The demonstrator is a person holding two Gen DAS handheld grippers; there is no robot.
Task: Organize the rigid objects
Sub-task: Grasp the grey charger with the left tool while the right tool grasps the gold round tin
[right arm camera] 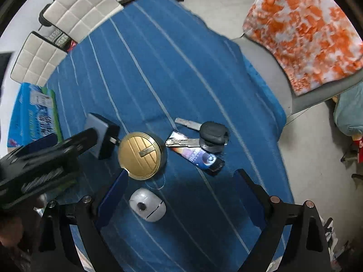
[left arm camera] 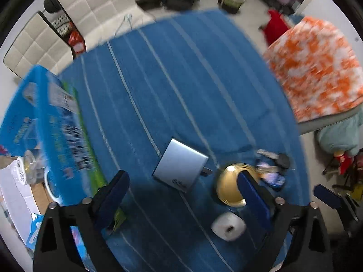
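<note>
Fingers of both the left gripper (left arm camera: pixel 183 195) and right gripper (right arm camera: pixel 181 195) were held apart, empty, above the gold lid (right arm camera: pixel 138 155) and white roll (right arm camera: pixel 147 205).

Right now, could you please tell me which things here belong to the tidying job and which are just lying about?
Belong to the job:
silver charger
gold round lid
car key
small white device
printed card

Just lying about:
blue striped cloth
blue printed box
orange patterned blanket
white chairs
</note>
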